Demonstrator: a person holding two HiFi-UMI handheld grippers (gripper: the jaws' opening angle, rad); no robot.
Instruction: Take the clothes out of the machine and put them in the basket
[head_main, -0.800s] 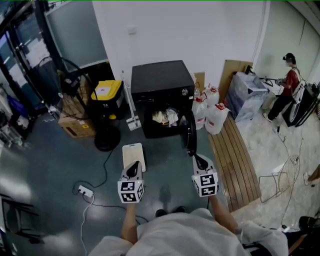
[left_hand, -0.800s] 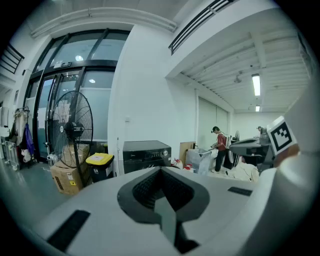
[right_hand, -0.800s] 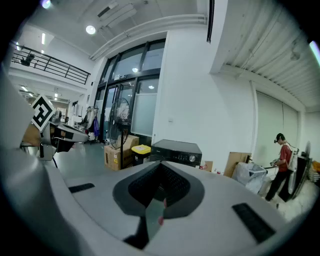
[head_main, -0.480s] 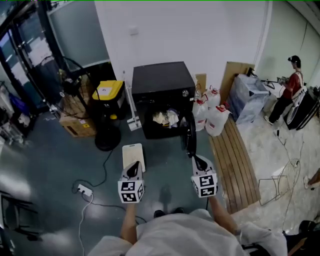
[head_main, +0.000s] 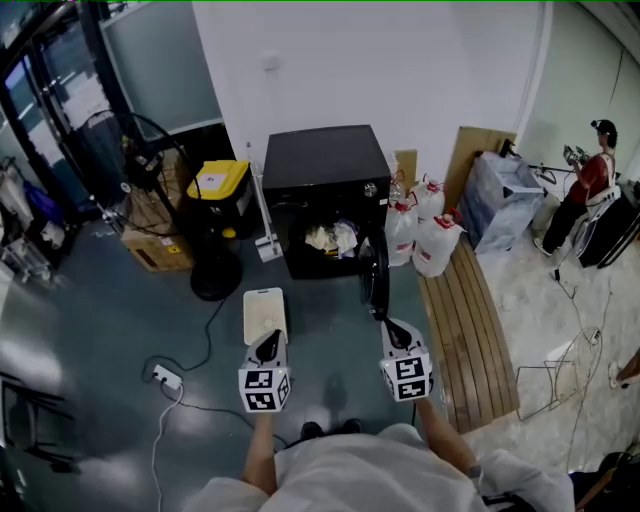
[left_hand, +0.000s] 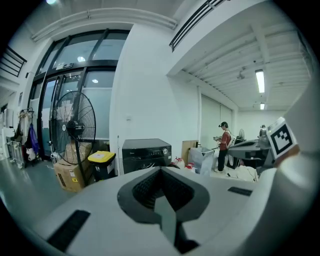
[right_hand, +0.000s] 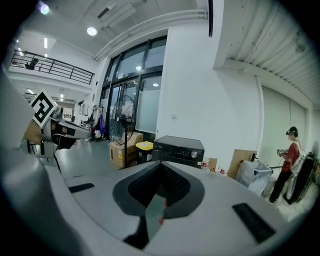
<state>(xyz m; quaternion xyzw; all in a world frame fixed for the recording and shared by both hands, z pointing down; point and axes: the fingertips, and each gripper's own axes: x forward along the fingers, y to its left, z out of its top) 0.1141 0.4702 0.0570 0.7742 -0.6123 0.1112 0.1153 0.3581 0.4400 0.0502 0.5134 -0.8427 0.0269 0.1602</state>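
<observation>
The black machine (head_main: 325, 175) stands against the white wall with its round door (head_main: 377, 282) swung open to the right. Light-coloured clothes (head_main: 330, 237) lie inside the drum. A white basket (head_main: 264, 312) sits on the floor in front of the machine, to the left. My left gripper (head_main: 269, 340) hovers just on my side of the basket, jaws shut and empty. My right gripper (head_main: 391, 326) is held level with it, below the door, also shut with nothing in it. Both gripper views look toward the machine (left_hand: 146, 152) (right_hand: 178, 148) from a distance.
A black standing fan (head_main: 148, 162), a yellow-lidded bin (head_main: 216, 186) and a cardboard box (head_main: 154, 250) stand left of the machine. White jugs (head_main: 428, 228), a grey bag (head_main: 500, 192) and a wooden board (head_main: 470, 320) lie to the right. A power strip (head_main: 164, 377) with cables is on the floor. A person in red (head_main: 590, 180) stands far right.
Both grippers keep their places in front of me and stay shut. The view has drifted slightly, and the person in red has shifted a little to the right.
</observation>
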